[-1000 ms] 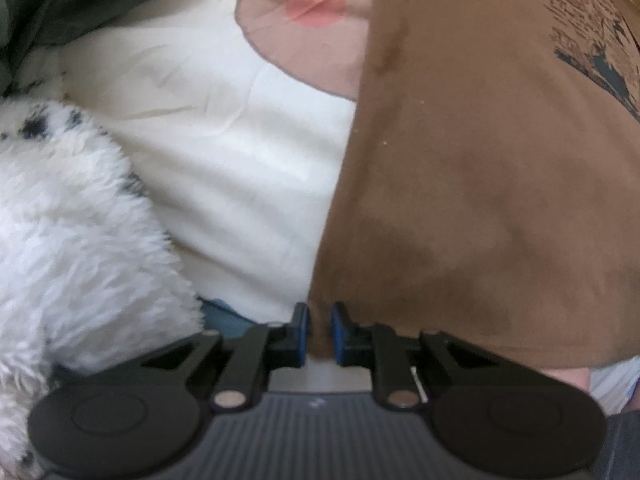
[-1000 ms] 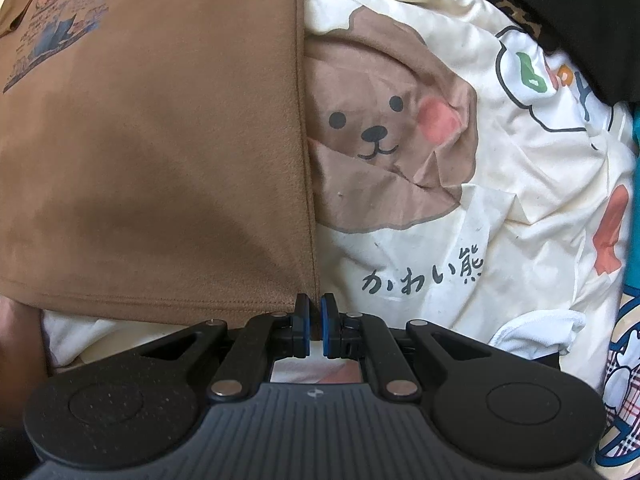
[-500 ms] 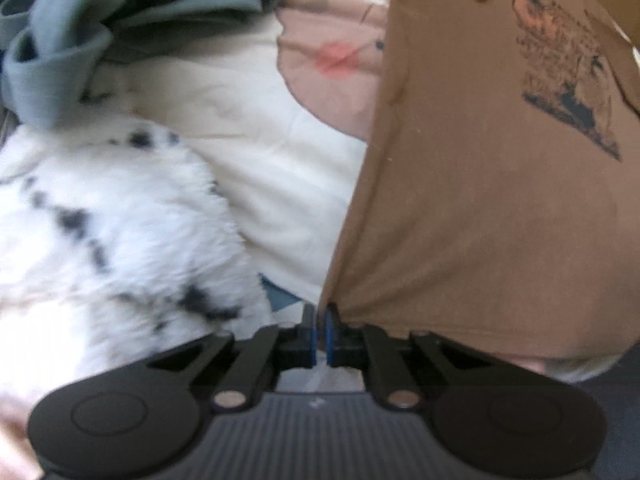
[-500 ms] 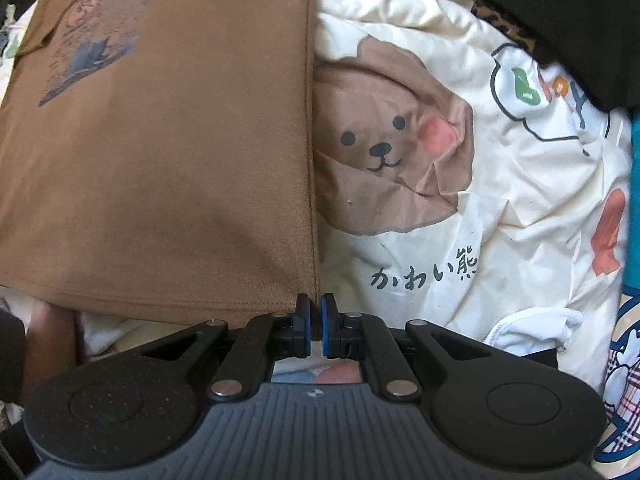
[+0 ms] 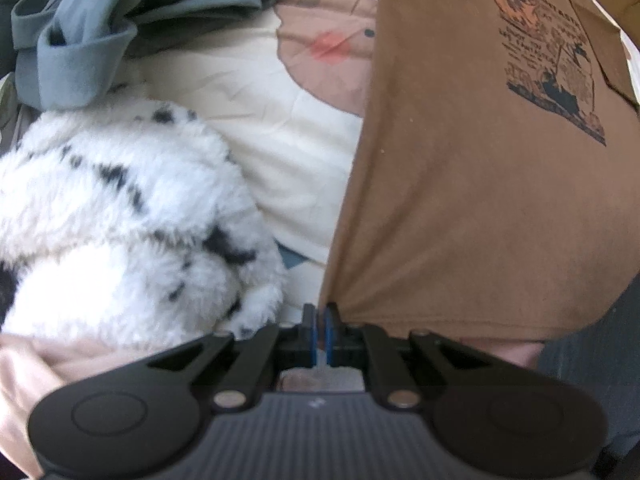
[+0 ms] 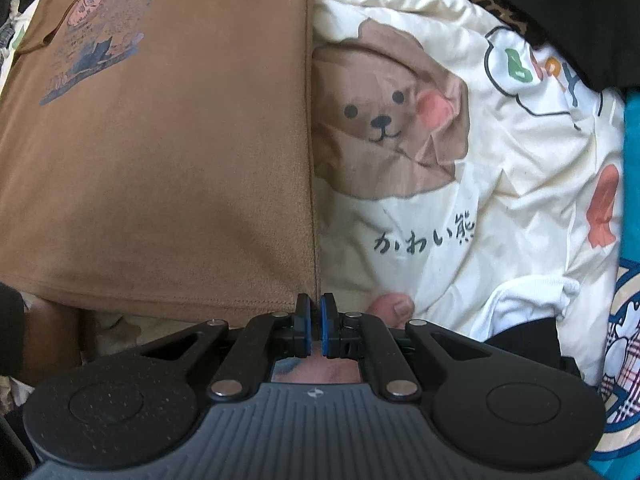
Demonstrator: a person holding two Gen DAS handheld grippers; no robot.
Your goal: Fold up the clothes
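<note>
A brown T-shirt (image 5: 480, 184) with a printed chest graphic lies spread on a cream bedsheet (image 5: 256, 128). In the left wrist view my left gripper (image 5: 320, 312) is shut on the shirt's bottom left hem corner, and the cloth pulls into small folds at the pads. The right wrist view shows the same shirt (image 6: 168, 168) from its other side. There my right gripper (image 6: 316, 300) is shut on the bottom right hem corner, right at the side seam. The hem edge hangs lifted between the two corners.
A fluffy white throw with black spots (image 5: 120, 232) lies left of the shirt, with crumpled grey-blue clothing (image 5: 104, 32) behind it. The sheet carries a bear print (image 6: 384, 120). Black clothing (image 6: 560, 8) sits at the far right, a toe (image 6: 396, 306) shows near the right gripper.
The left gripper's jaws closed fully on the hem corner and rose, so more of the shirt, its graphic, and the grey clothing came into view. The right gripper kept its grip and hardly moved.
</note>
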